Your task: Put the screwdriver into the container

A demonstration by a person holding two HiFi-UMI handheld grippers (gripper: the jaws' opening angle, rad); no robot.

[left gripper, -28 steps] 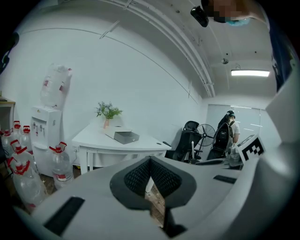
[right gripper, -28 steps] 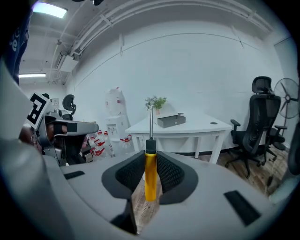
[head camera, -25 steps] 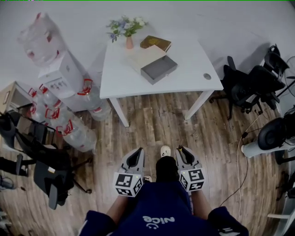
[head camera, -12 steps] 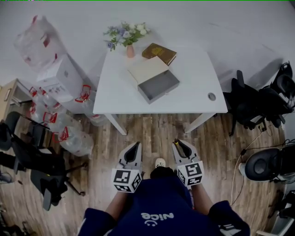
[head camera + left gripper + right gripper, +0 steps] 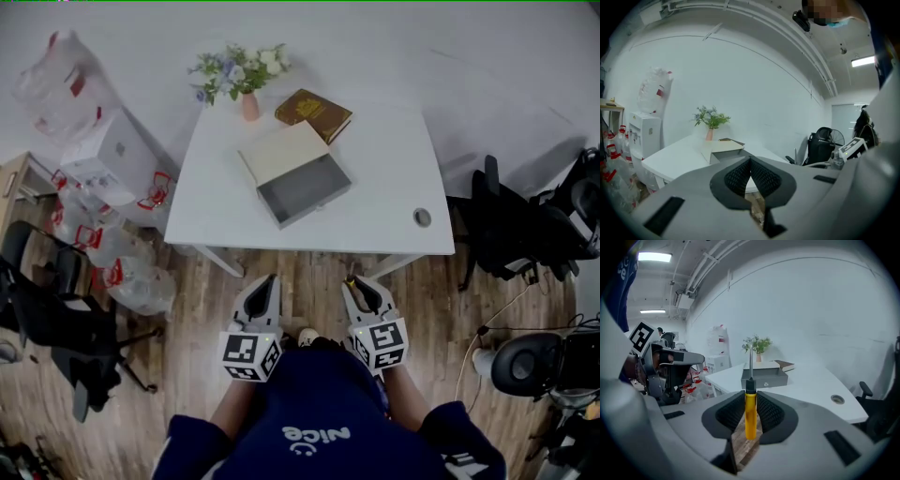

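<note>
A screwdriver [image 5: 750, 413] with a yellow handle, black collar and steel shaft stands upright between the pads of my right gripper [image 5: 750, 411], which is shut on the handle. In the head view that right gripper [image 5: 361, 289] hangs just short of the white table's [image 5: 375, 169] near edge, the screwdriver [image 5: 351, 280] poking out ahead. The container [image 5: 298, 178] is a beige box with its grey drawer pulled open, lying mid-table; the container [image 5: 765, 377] is straight beyond the shaft. My left gripper [image 5: 265, 291] is level with the right; the left gripper [image 5: 750, 171] is shut and empty.
A brown book [image 5: 313, 114] and a vase of flowers [image 5: 246, 94] stand behind the container. A round cable hole [image 5: 423, 217] sits at the table's right. Black office chairs [image 5: 525, 225] stand to the right, water bottles and a dispenser [image 5: 103, 159] to the left.
The table and container have drawn nearer as the person walked forward. Both grippers kept their place before the body, the right still holding the screwdriver.
</note>
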